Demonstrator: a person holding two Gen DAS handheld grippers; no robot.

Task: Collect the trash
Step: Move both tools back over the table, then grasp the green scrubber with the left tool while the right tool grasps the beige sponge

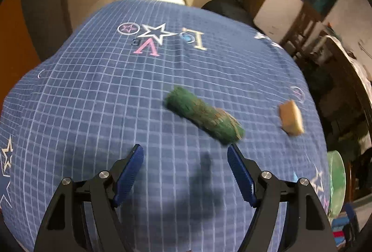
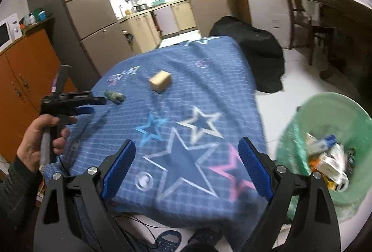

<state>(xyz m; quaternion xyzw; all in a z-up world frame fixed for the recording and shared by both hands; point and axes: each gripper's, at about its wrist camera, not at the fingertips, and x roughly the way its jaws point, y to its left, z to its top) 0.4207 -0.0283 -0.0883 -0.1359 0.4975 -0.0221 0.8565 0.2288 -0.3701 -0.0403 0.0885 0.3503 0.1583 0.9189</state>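
Note:
A green fuzzy roll (image 1: 205,115) lies on the blue checked tablecloth (image 1: 93,101), just ahead and right of my open, empty left gripper (image 1: 185,149). A tan block (image 1: 291,118) lies further right near the table edge. In the right wrist view the roll (image 2: 114,96) sits right in front of the left gripper (image 2: 93,104), and the tan block (image 2: 160,80) lies mid-table. My right gripper (image 2: 187,147) is open and empty over the near table corner. A green-bagged trash bin (image 2: 325,112) holding several packages stands on the floor at right.
A black bag (image 2: 255,47) lies on the floor beyond the table. An orange cabinet (image 2: 23,70) and a fridge (image 2: 79,10) stand at left. A wooden chair (image 2: 302,17) and table stand at right. Cables lie under the near table edge.

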